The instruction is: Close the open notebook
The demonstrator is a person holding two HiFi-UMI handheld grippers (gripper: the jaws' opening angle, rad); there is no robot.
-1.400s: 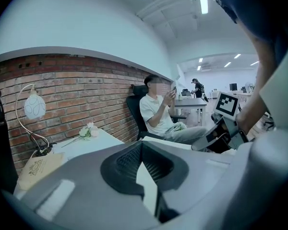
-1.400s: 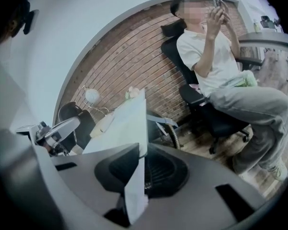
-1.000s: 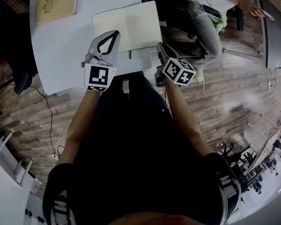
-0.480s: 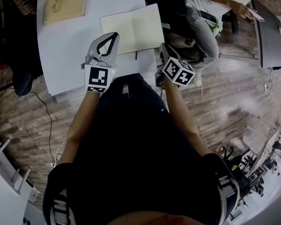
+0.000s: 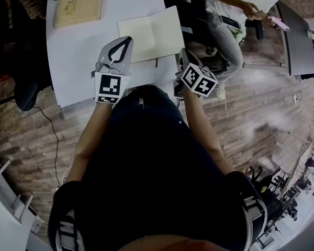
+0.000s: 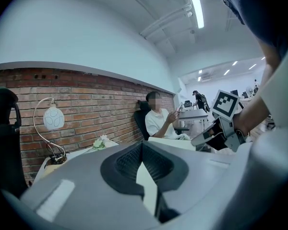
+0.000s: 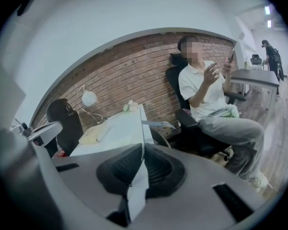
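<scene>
The open cream-paged notebook (image 5: 153, 31) is seen lying flat on the white rectangular table (image 5: 78, 51), just ahead of both grippers and between them. In the head view the tips of the left gripper (image 5: 126, 40) are seen over the notebook's left edge, while the right gripper (image 5: 182, 53) is held by the notebook's near right corner. Whether either gripper touches the paper cannot be told.

The left gripper's jaws are seen closed: the tips are brought together and nothing is caught between them. Only the pale table surface is seen through the slot below the tips. The right gripper's jaws have just been closing and are now drawn in to a narrow stance, with the tips all but meeting. No object is gripped there either, and the table is seen beyond them.

A closed tan book with an ornamental cover (image 5: 78, 8) is placed well ahead of the left gripper and to its left, far across the table. A seated person in a white shirt and grey trousers (image 5: 227, 14) is found ahead of the right gripper and to its right, off the table. A red brick wall (image 7: 134, 80) is seen beyond the table.
</scene>
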